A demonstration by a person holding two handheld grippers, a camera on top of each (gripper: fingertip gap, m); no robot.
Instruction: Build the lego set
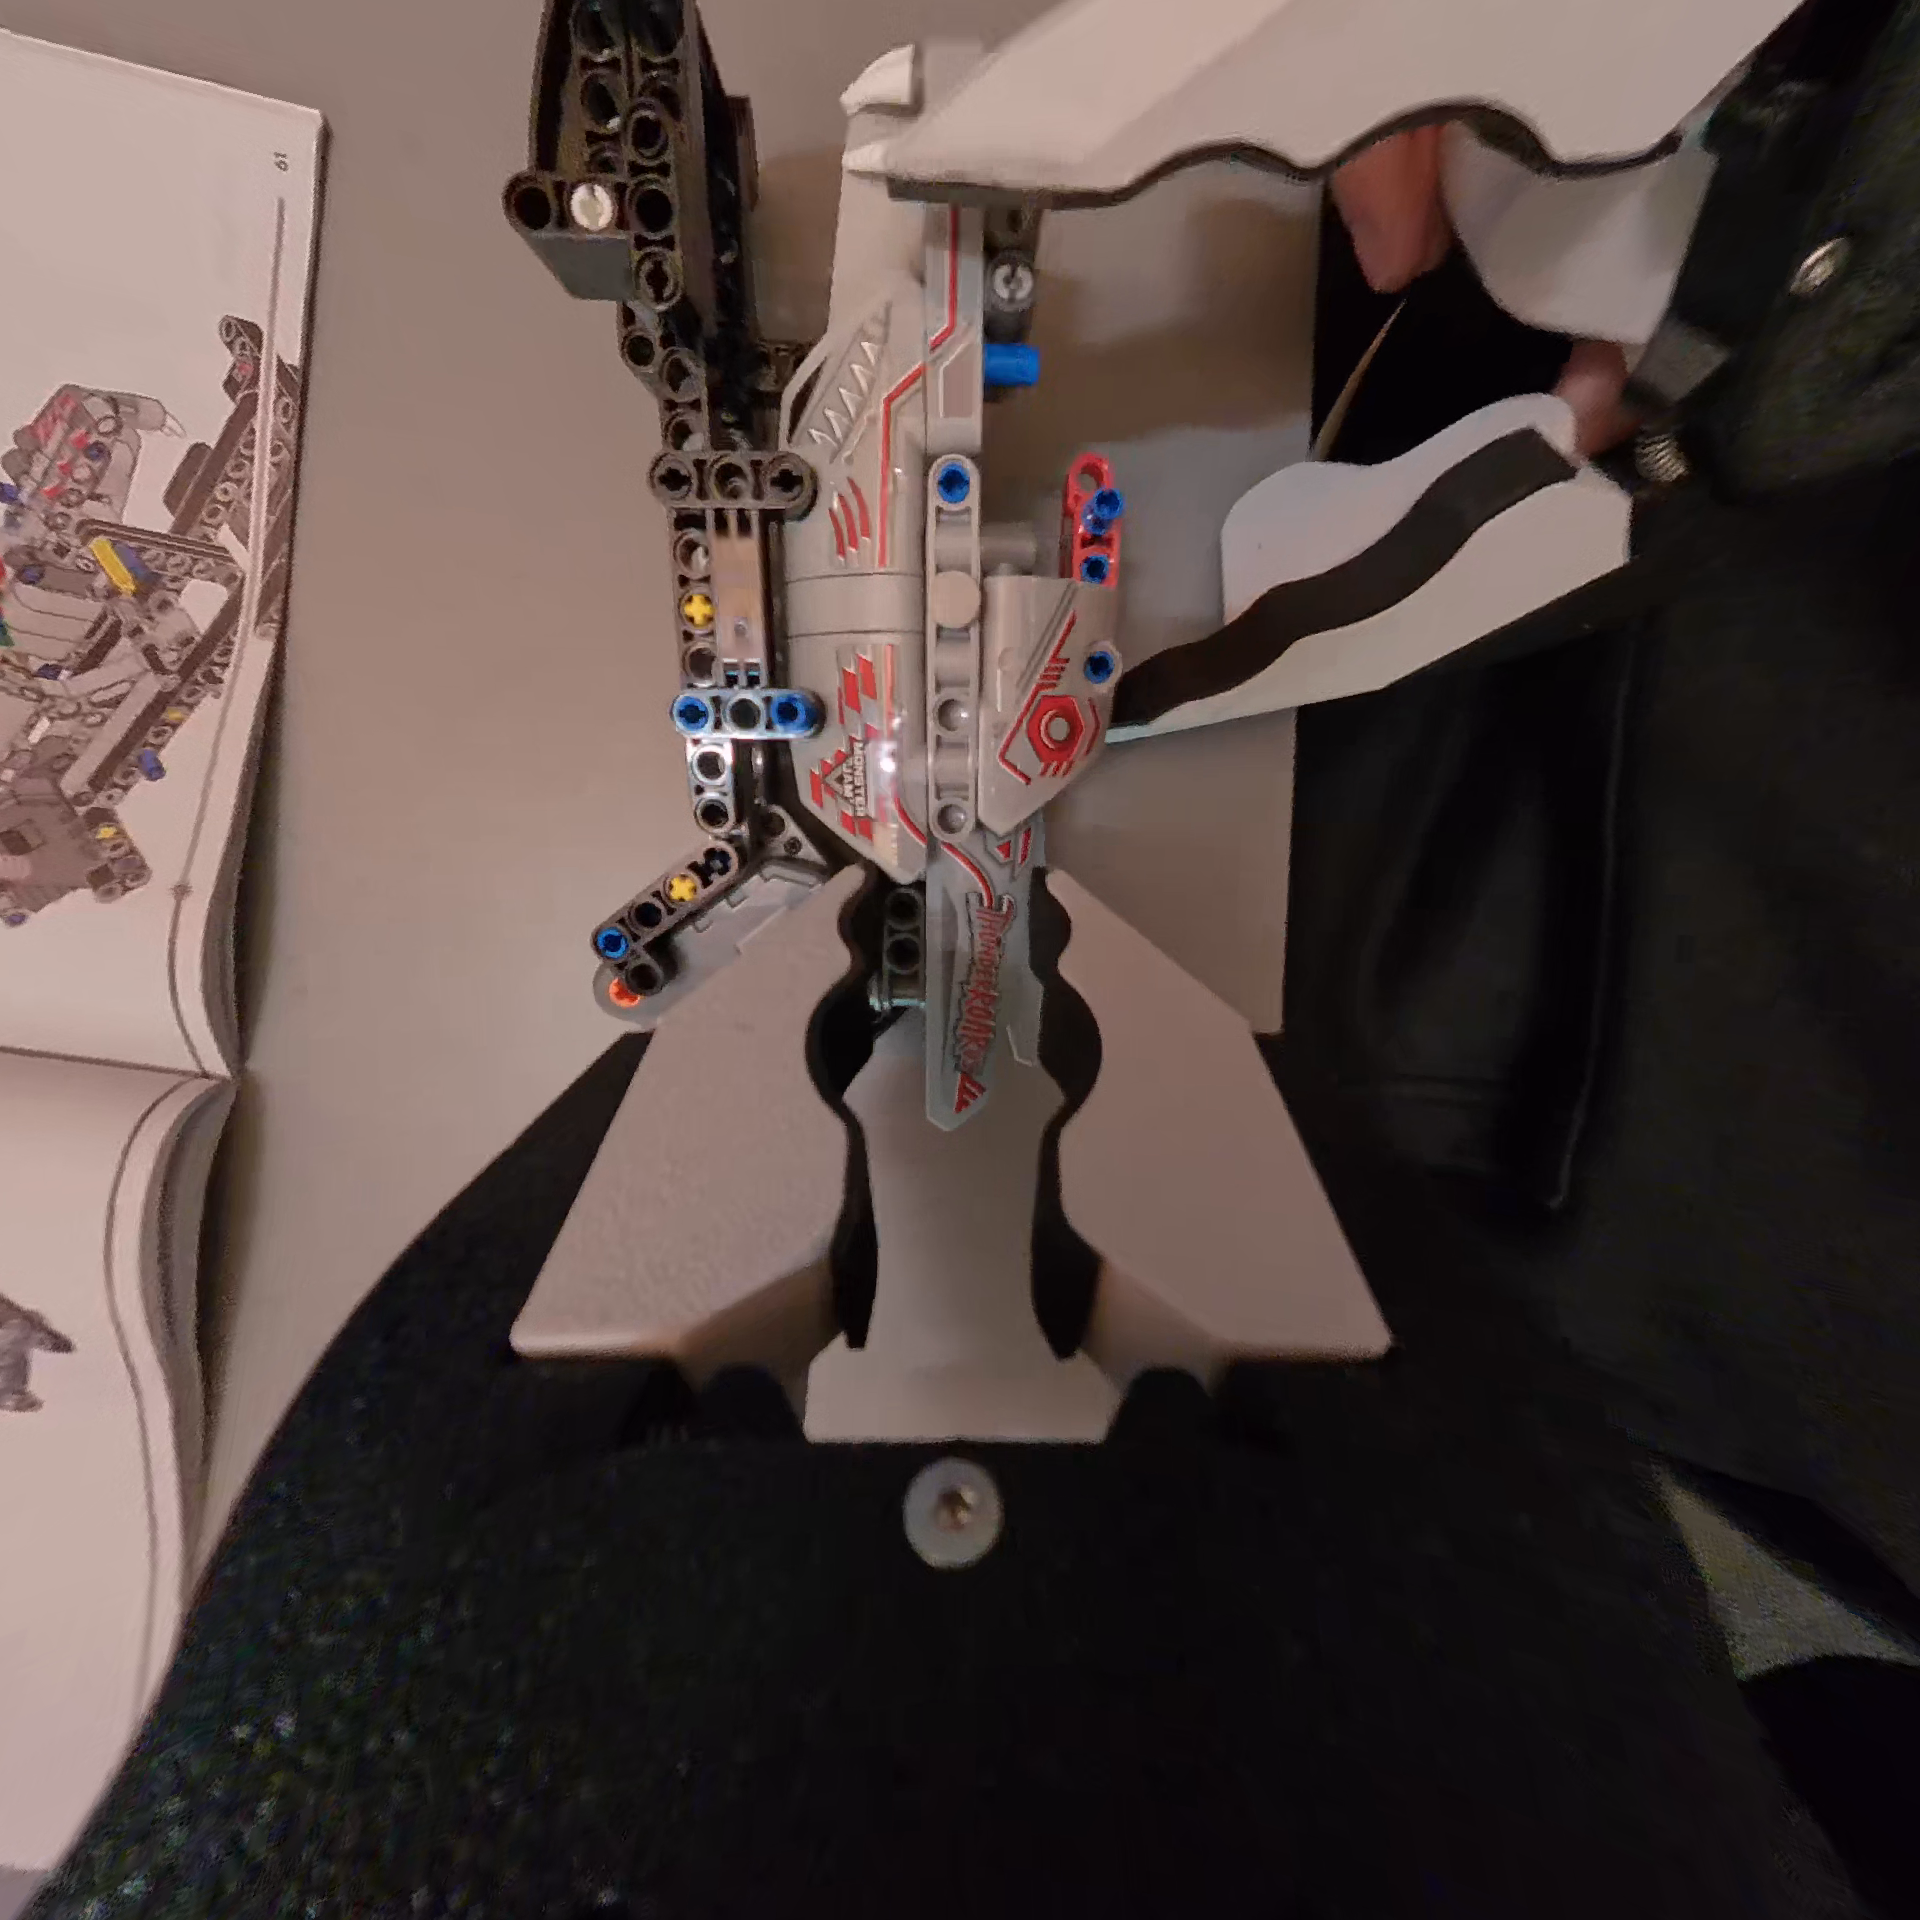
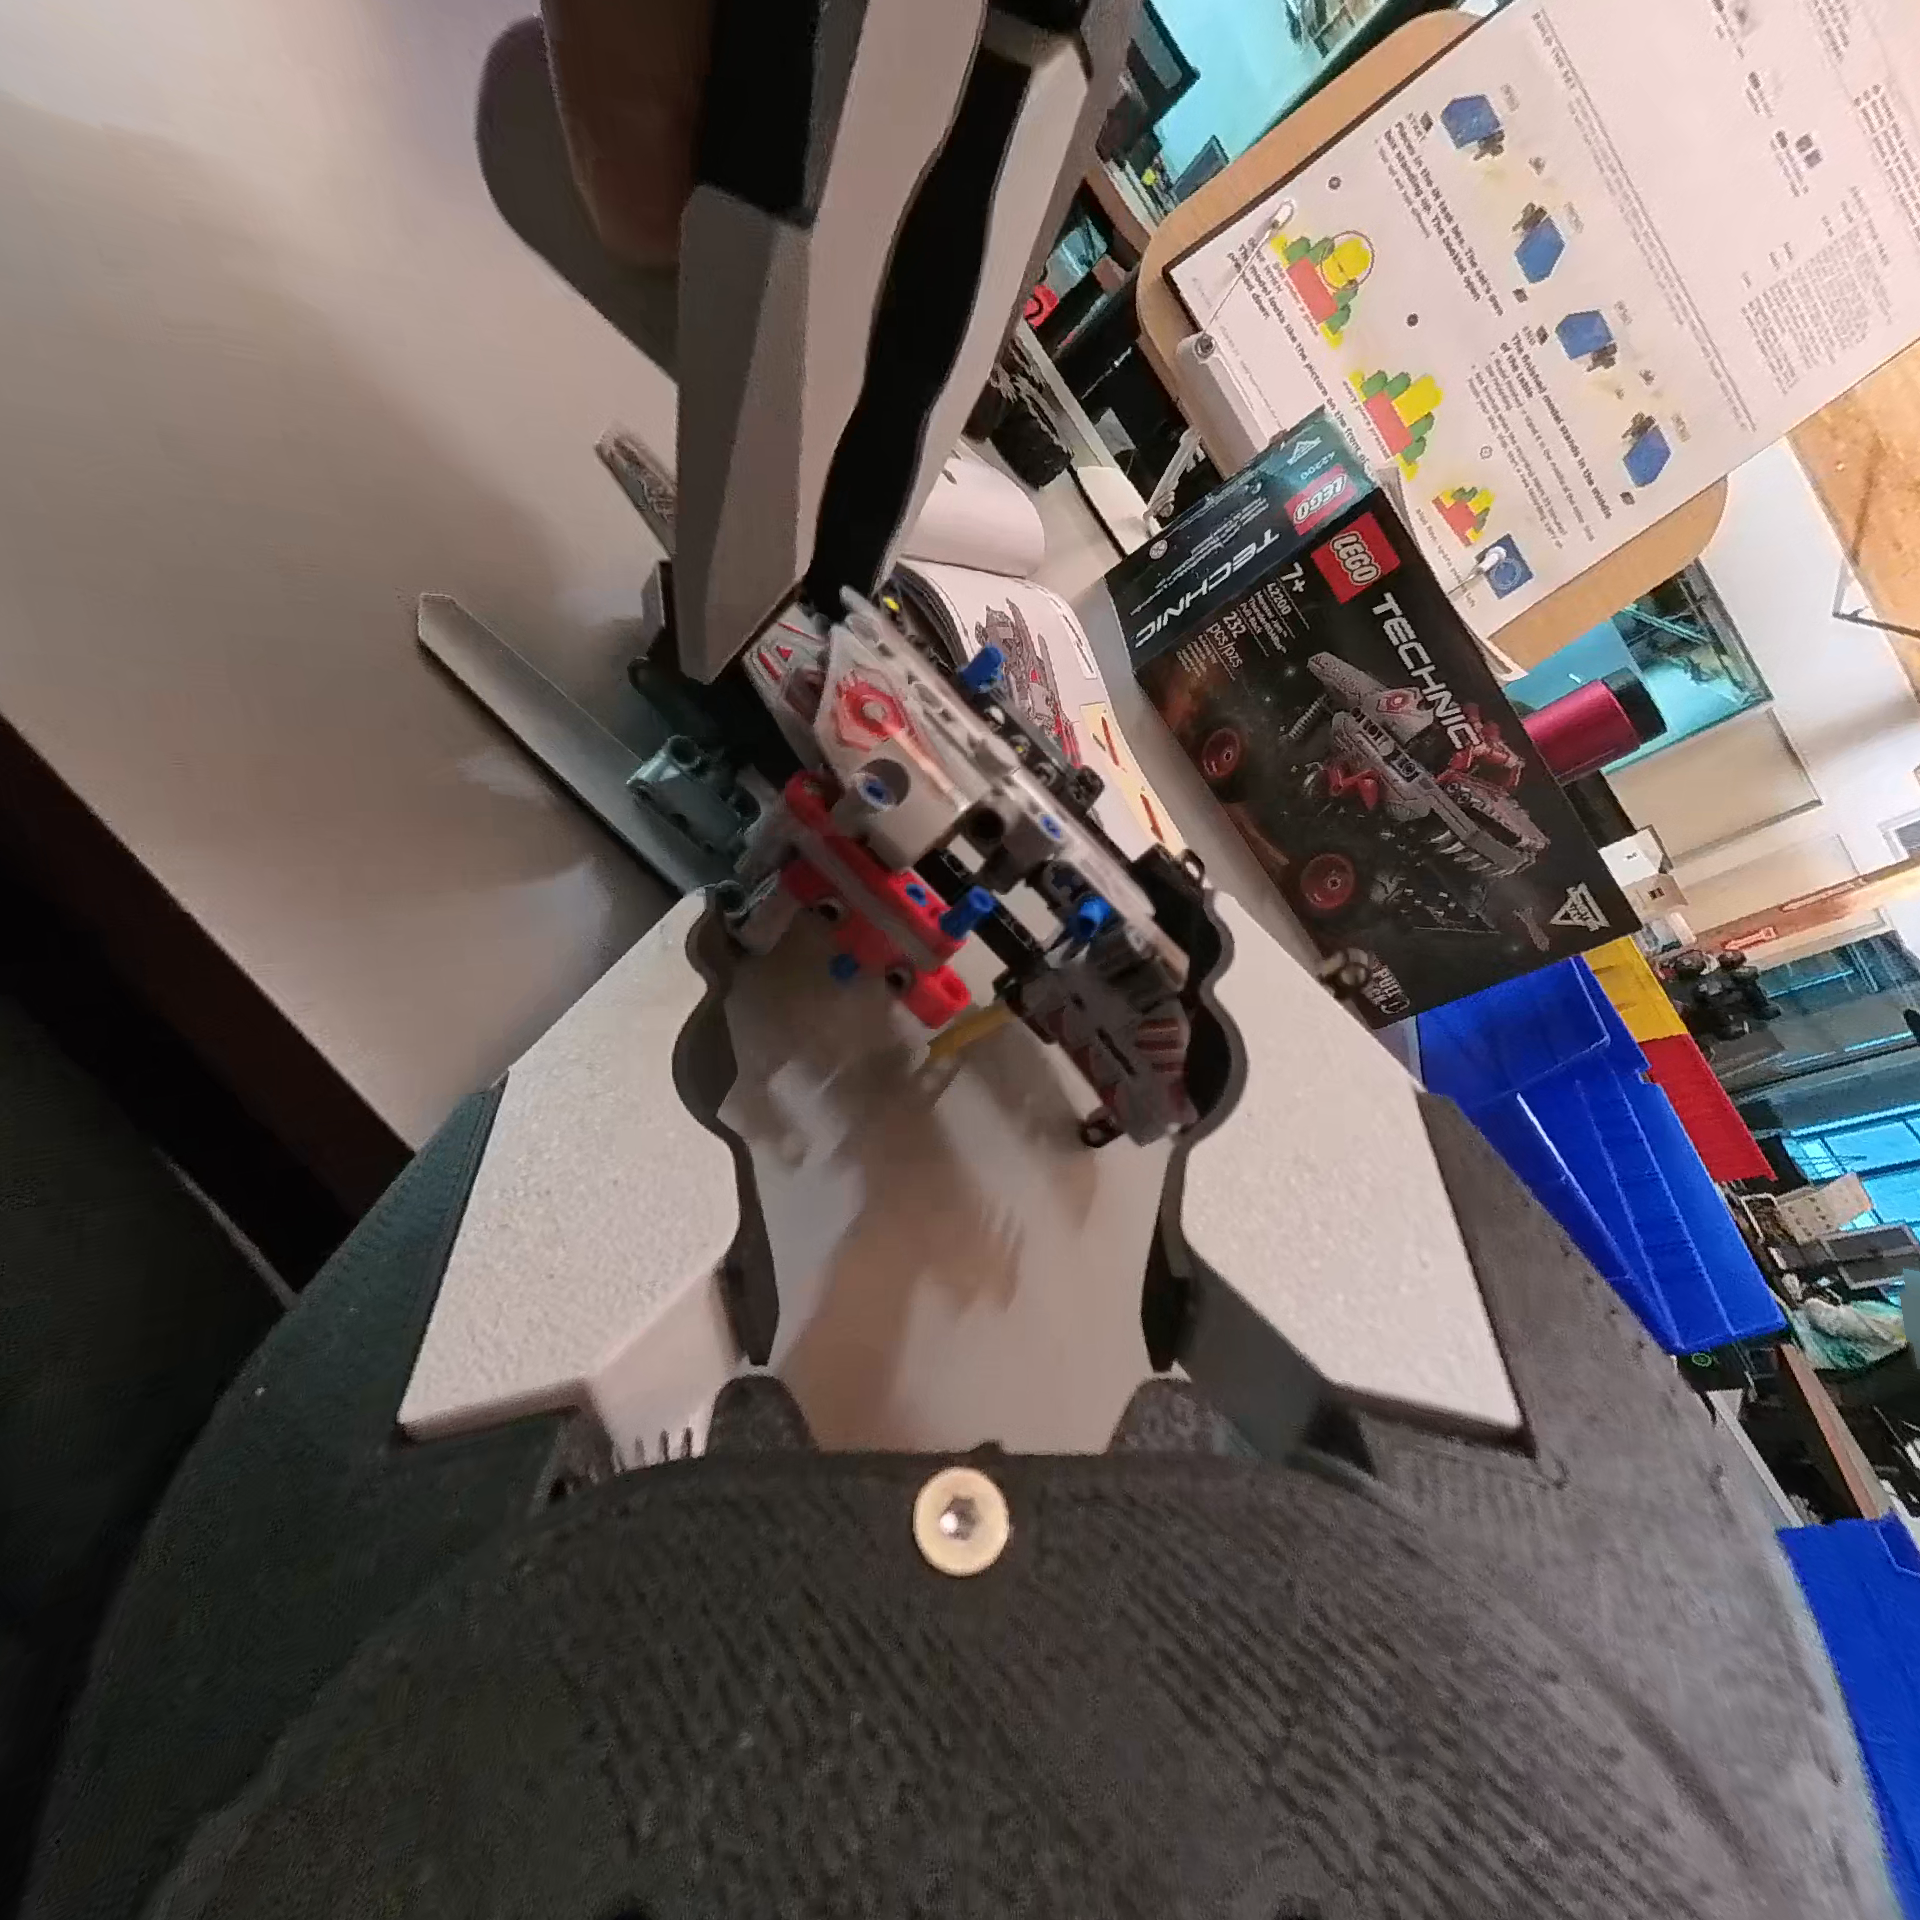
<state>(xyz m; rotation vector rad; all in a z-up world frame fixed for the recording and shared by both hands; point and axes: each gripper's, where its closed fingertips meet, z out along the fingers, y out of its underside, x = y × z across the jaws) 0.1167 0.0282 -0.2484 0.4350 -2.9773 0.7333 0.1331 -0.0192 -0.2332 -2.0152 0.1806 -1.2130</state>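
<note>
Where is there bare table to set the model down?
Bare grey table lies between the open instruction booklet and the lego model. To the model's right it is crowded: the right claw closes in there. The left claw grips the model's lower end.

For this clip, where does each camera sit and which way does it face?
Left wrist view: on the left claw, facing down at the tabletop; its fingers clamp the lego model, instruction booklet alongside; someone's fingertips show on the right claw.
Right wrist view: on the right claw, tilted, facing across the table towards the set box; its fingers stand around the model.
Shared: the model and both claws.
</note>
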